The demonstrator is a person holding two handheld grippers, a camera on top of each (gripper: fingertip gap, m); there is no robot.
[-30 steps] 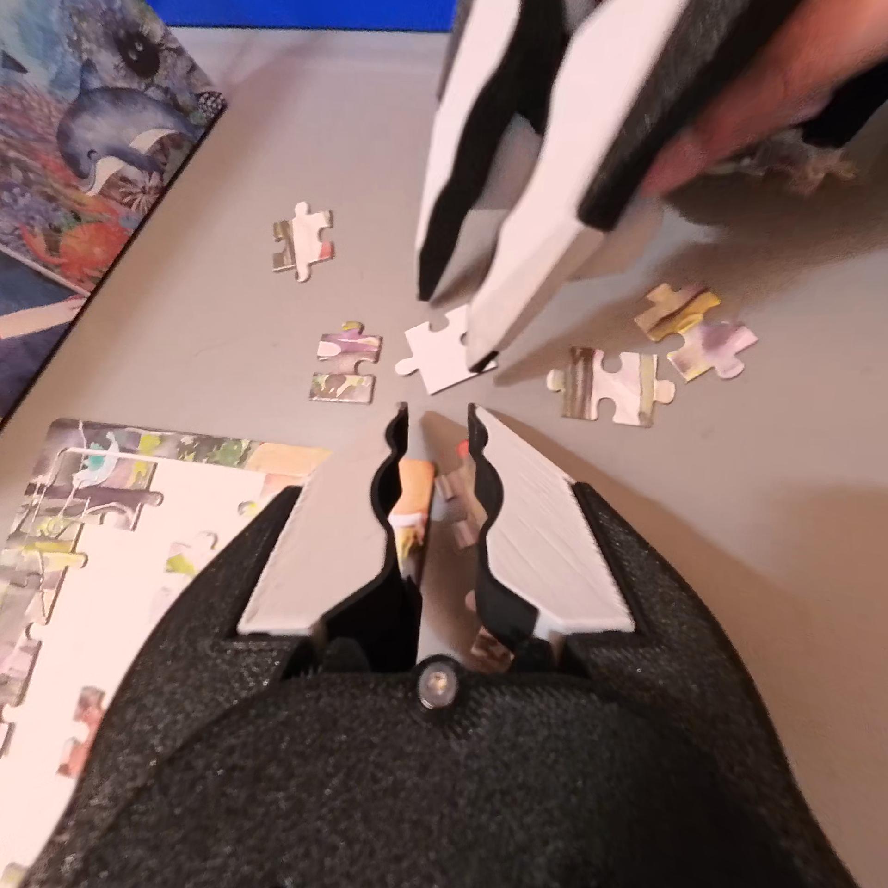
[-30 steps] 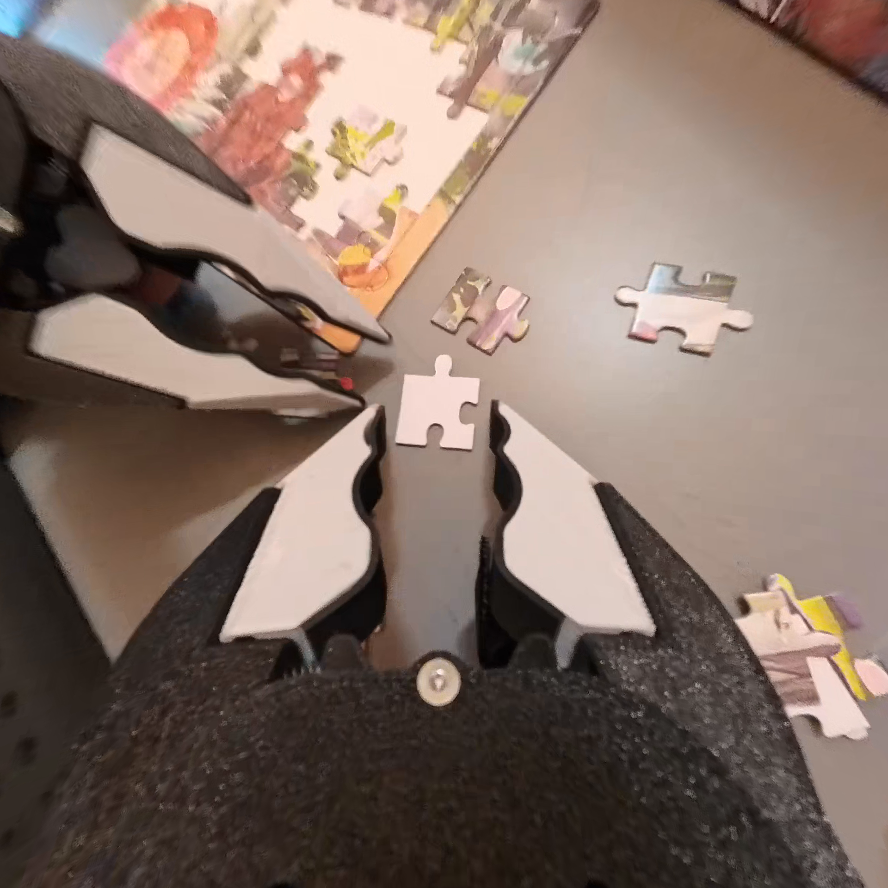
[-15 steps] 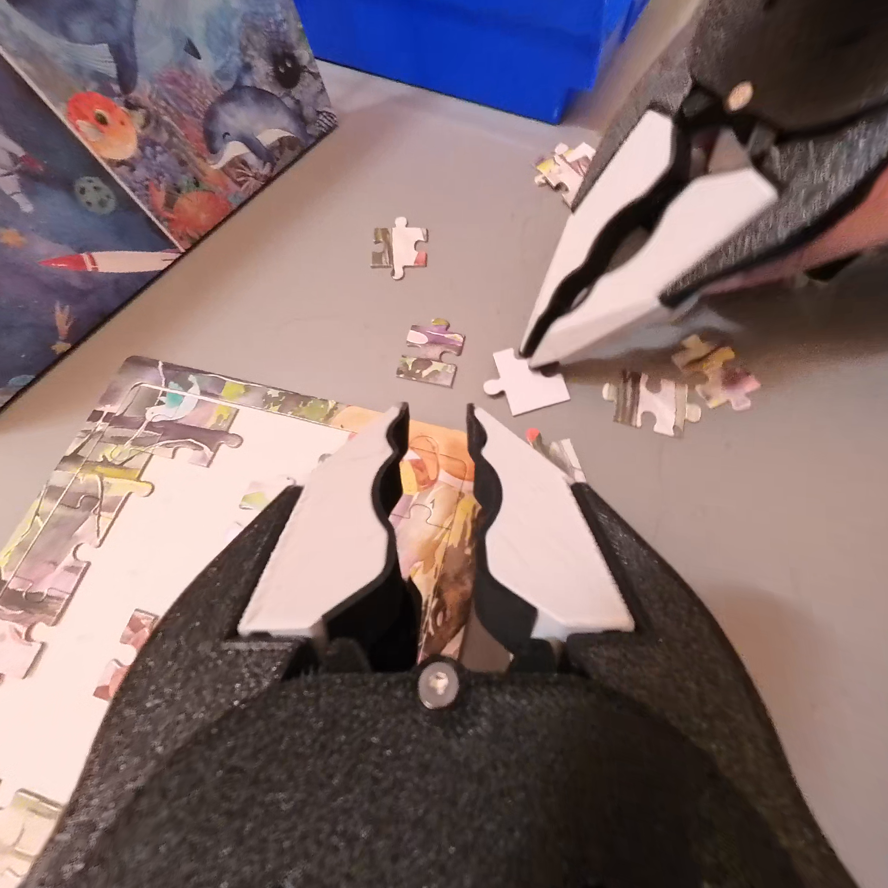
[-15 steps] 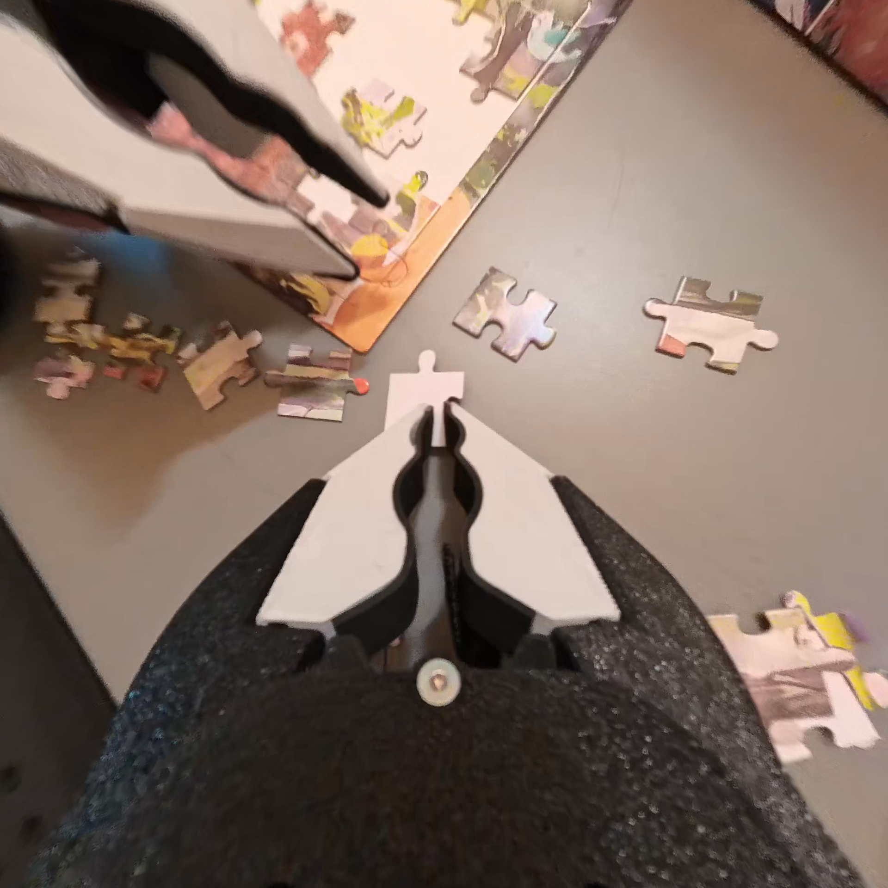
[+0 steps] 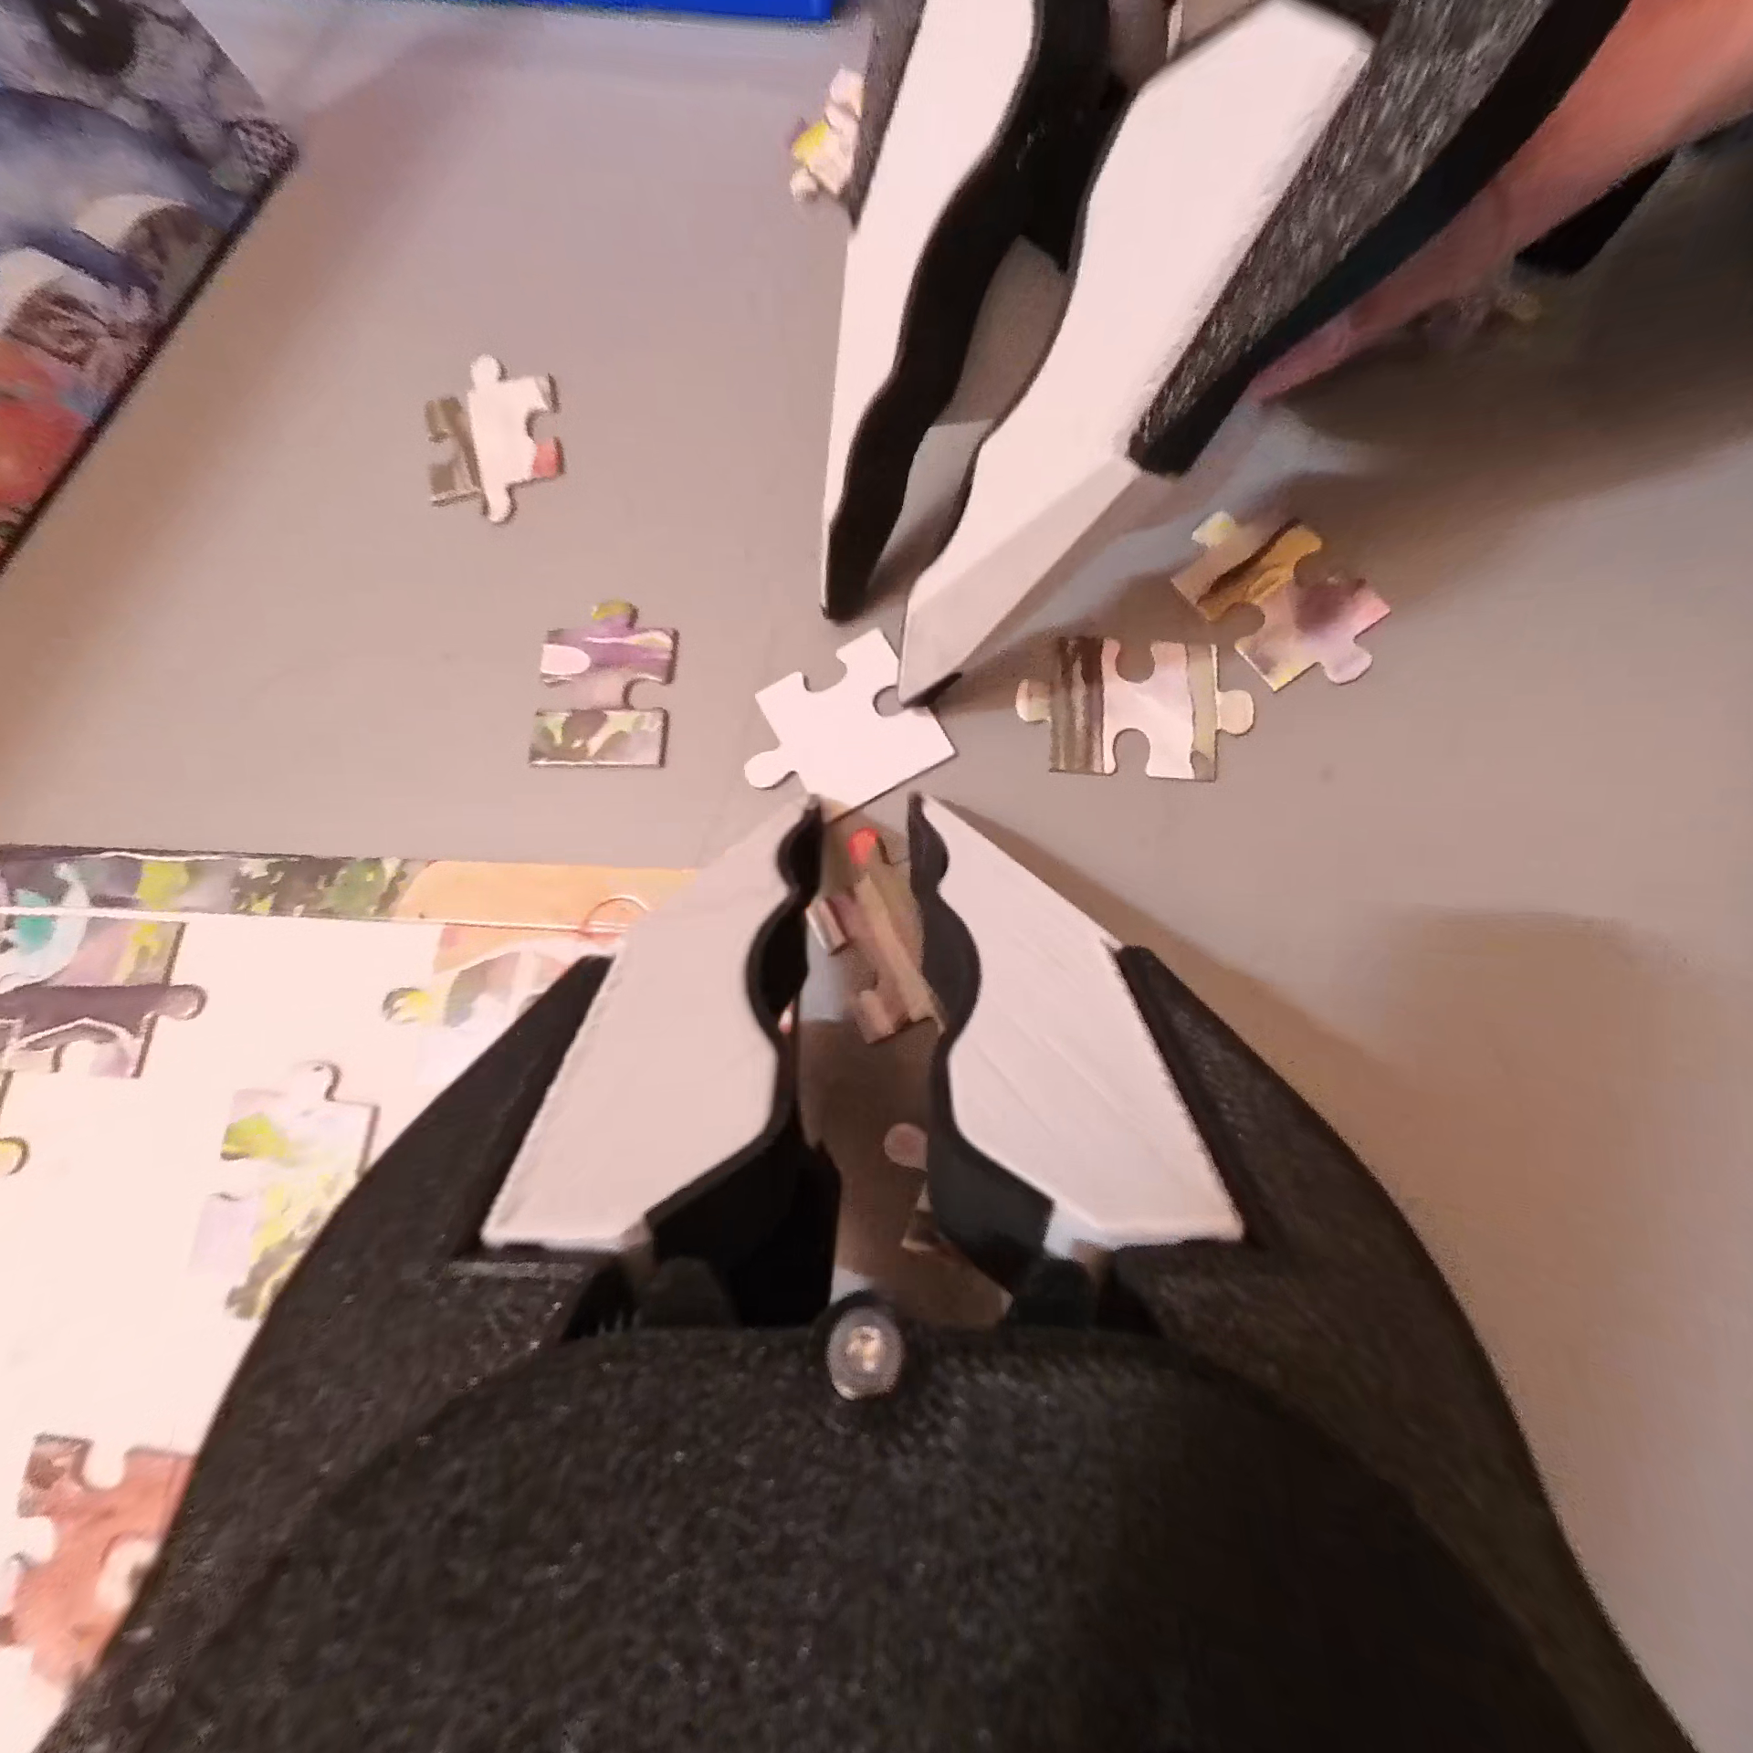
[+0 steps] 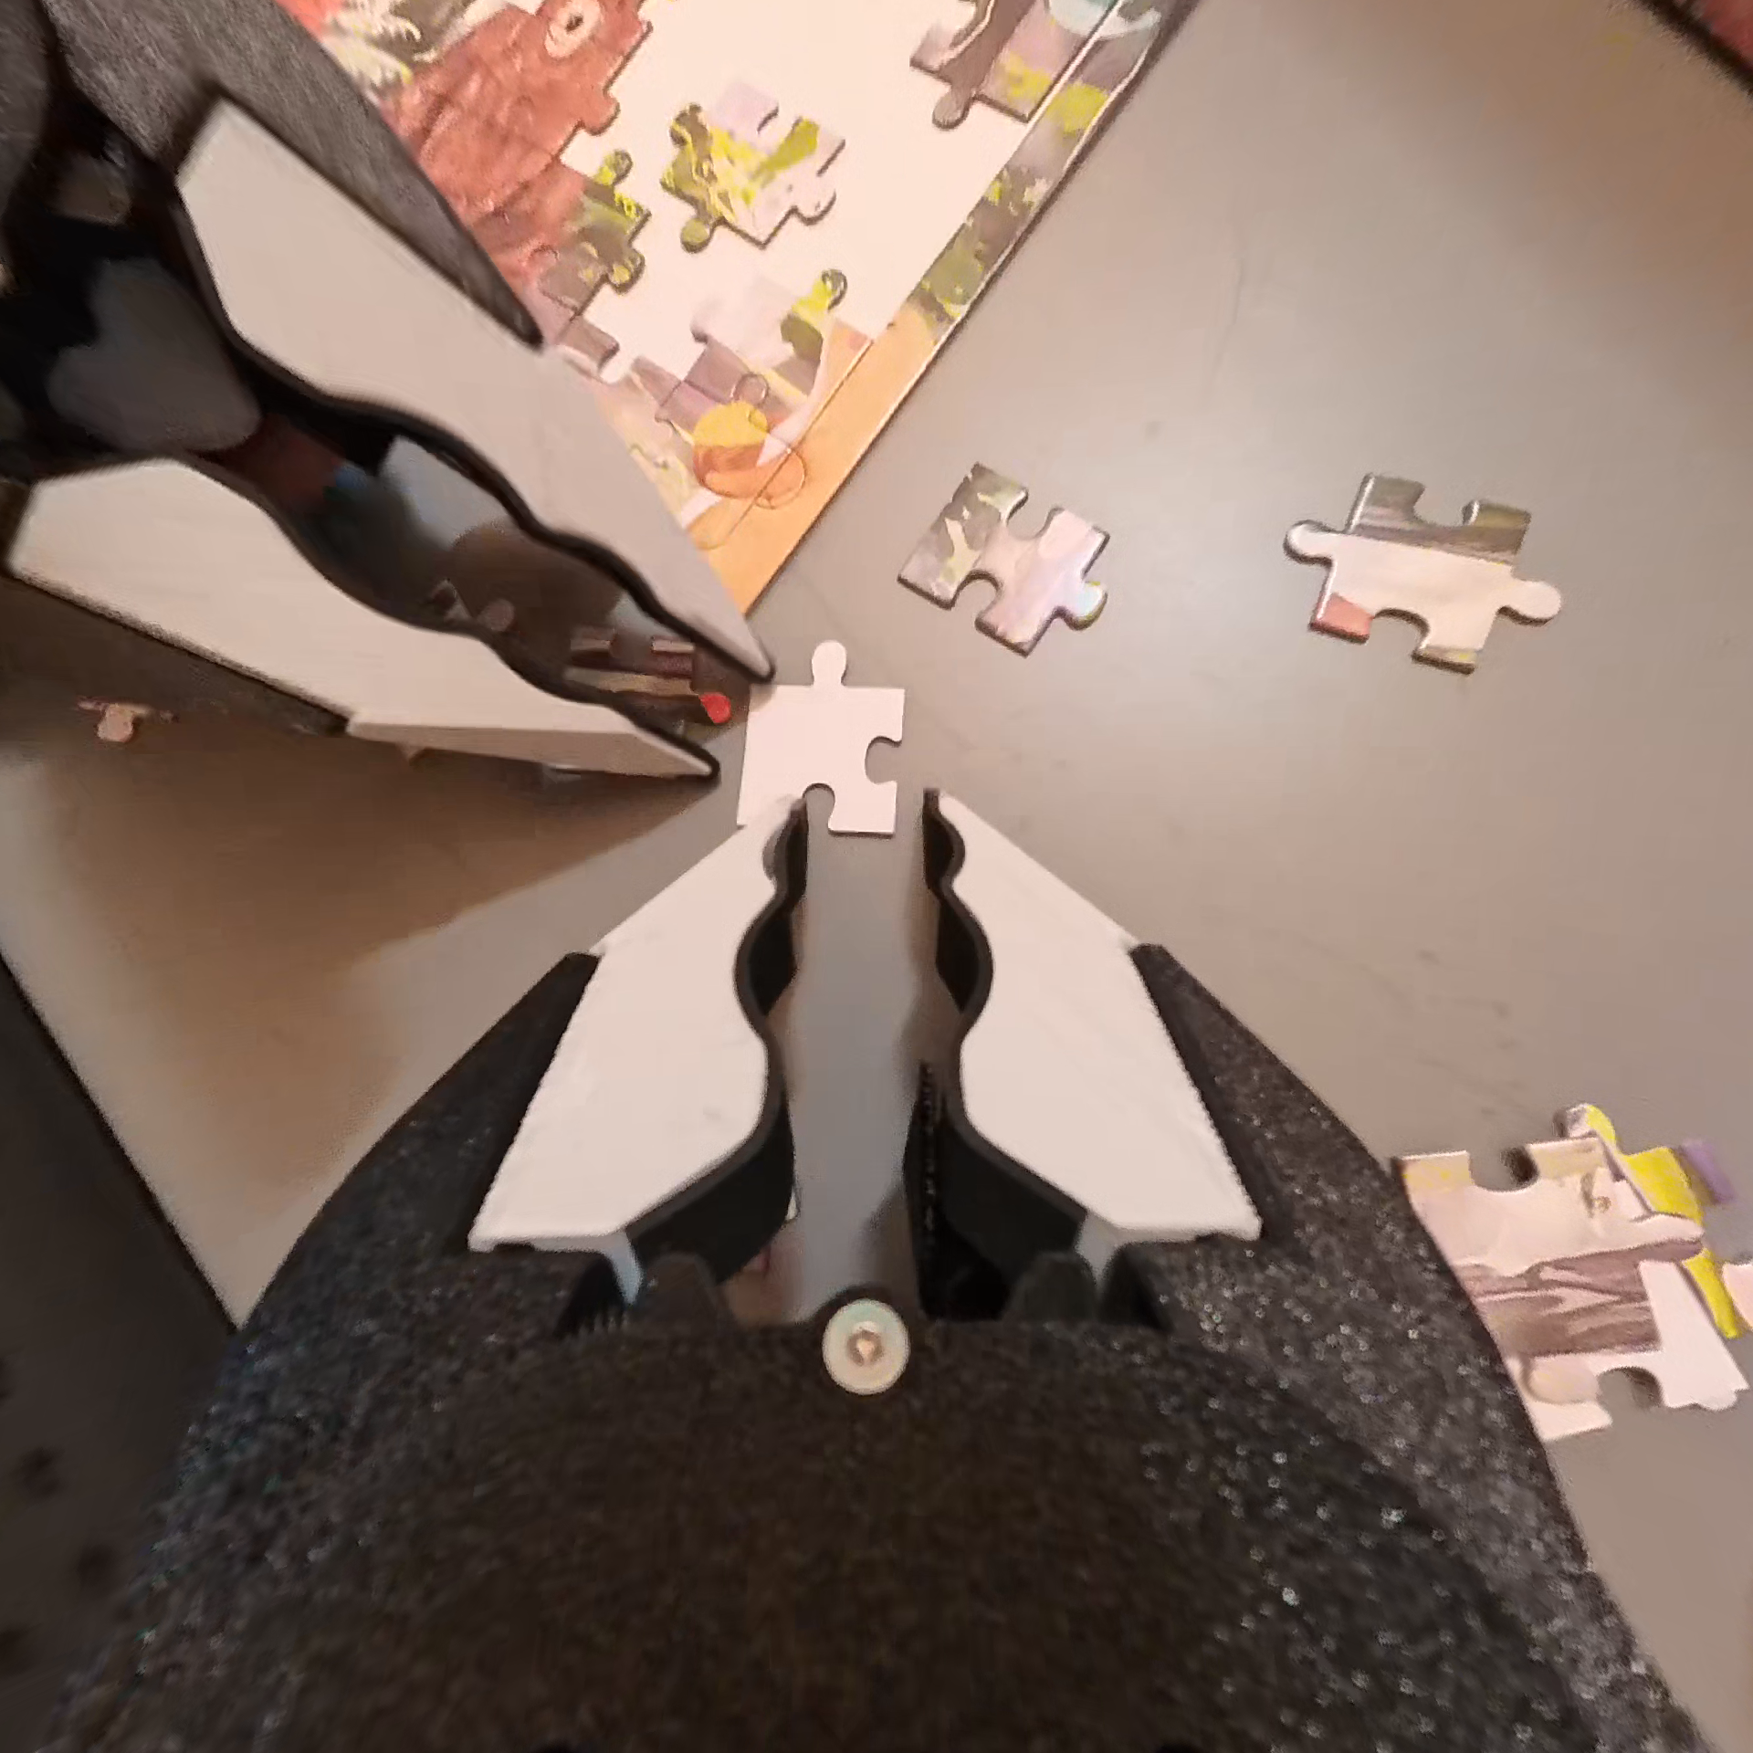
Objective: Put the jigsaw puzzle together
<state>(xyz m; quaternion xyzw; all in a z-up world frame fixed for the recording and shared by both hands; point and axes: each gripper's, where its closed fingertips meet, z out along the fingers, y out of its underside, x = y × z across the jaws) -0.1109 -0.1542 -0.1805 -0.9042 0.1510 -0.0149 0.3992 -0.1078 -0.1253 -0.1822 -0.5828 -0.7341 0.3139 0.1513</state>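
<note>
- A plain white jigsaw piece (image 6: 823, 738), lying face down, sits flat on the grey table (image 6: 1281, 854) between the two grippers.
- The right gripper (image 6: 863, 806) is low over the table with its jaws apart and nothing between them; its left fingertip (image 6: 778, 825) overlaps the near edge of the white piece, though I cannot tell whether it presses on it.
- The left gripper (image 5: 861, 806) comes in from the opposite side, also with its jaws parted and holding nothing. Its tips sit just beside the white piece.
- Through the gap of the left gripper, in its own view, a loose piece with a red dot (image 5: 868, 911) lies on the table beneath the fingers.
- The puzzle board (image 6: 949, 285), with a coloured border and a white middle, lies on the far left in the right wrist view. A few pieces are already set in it, and much of the white backing is bare.
- Beyond the white piece in the right wrist view lie a green and lilac piece (image 6: 1010, 560) and, farther right, a pale piece with a red corner (image 6: 1423, 579).
- A small heap of pieces (image 6: 1594, 1262) rests near the right edge, beside the right gripper's body.
- In the left wrist view a striped double piece (image 5: 1134, 707) lies just right of the white one, and a hand (image 5: 1518, 190) grips the right gripper at the far right.
- A picture with sea creatures (image 5: 95, 237) lies at the far left.
</note>
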